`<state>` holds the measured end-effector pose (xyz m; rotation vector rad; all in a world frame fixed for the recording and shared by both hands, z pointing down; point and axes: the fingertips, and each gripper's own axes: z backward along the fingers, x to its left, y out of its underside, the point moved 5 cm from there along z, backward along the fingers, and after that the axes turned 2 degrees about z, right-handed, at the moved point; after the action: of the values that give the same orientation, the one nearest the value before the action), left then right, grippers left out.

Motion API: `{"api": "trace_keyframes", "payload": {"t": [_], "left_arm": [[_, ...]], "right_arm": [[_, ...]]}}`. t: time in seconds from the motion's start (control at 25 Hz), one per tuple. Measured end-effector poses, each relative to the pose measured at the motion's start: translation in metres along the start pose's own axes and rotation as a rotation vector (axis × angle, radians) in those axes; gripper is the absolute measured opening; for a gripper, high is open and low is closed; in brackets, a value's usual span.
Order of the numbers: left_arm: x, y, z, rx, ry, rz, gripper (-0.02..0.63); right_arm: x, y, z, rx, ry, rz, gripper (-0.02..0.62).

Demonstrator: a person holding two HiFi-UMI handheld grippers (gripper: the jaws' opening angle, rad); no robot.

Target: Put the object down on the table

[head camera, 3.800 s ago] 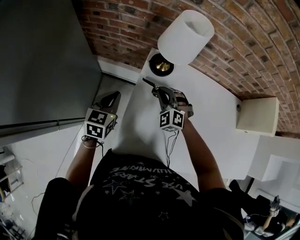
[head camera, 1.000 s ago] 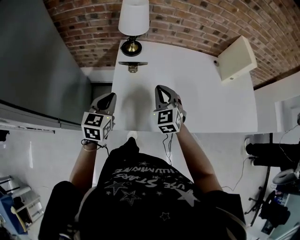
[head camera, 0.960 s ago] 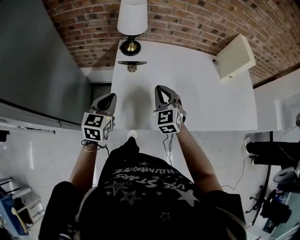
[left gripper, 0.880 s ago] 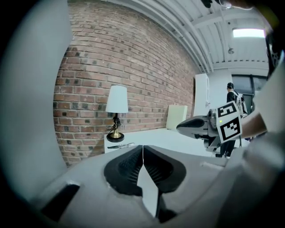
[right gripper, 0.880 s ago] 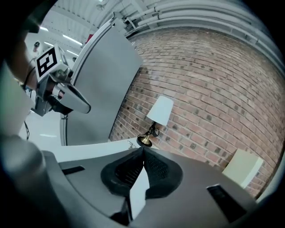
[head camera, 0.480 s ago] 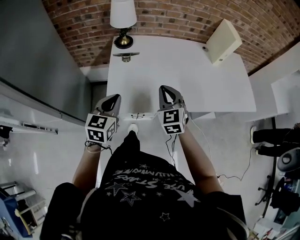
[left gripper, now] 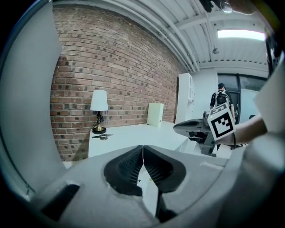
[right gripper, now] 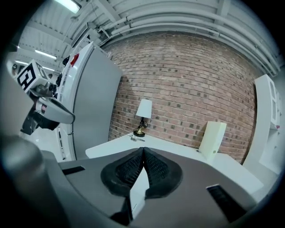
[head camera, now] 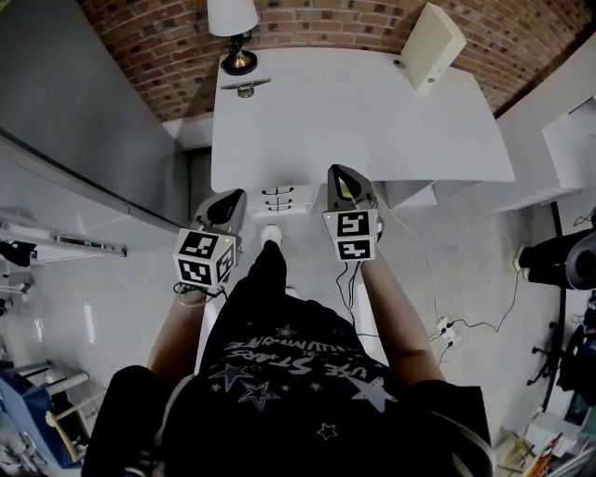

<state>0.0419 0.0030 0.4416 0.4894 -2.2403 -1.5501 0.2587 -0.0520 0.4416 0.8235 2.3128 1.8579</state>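
The object, a small dark tool with a brass part (head camera: pixel 245 87), lies on the white table (head camera: pixel 372 121) at its far left corner, in front of the lamp; no gripper touches it. The same tool (left gripper: pixel 102 136) shows in the left gripper view and, tiny, in the right gripper view (right gripper: pixel 137 139). My left gripper (head camera: pixel 230 199) is shut and empty, held off the table's near edge. My right gripper (head camera: pixel 341 174) is shut too, with nothing between its pads, hovering at the table's front edge. In each gripper's own view the jaws meet in a thin line: left (left gripper: pixel 142 149), right (right gripper: pixel 142 150).
A lamp with a white shade (head camera: pixel 232 15) stands at the table's far left. A cream box (head camera: pixel 431 37) stands at the far right. A small drawer unit (head camera: pixel 281 199) sits under the front edge. A grey cabinet (head camera: pixel 84 93) rises on the left. Cables (head camera: pixel 447 328) trail on the floor.
The person has stepped back: the table has receded and both grippers now hang at or off its front edge. The right gripper held the tool 3.8 s ago; it now lies by the lamp.
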Motion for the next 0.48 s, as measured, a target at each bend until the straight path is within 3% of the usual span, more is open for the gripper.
{"api": "trace_keyframes", "payload": {"t": [0.48], "left_arm": [[-0.034, 0.036, 0.025, 0.073, 0.076, -0.009, 0.021]], "right_arm": [[0.009, 0.030, 0.047, 0.016, 0.047, -0.120, 0.002]]}}
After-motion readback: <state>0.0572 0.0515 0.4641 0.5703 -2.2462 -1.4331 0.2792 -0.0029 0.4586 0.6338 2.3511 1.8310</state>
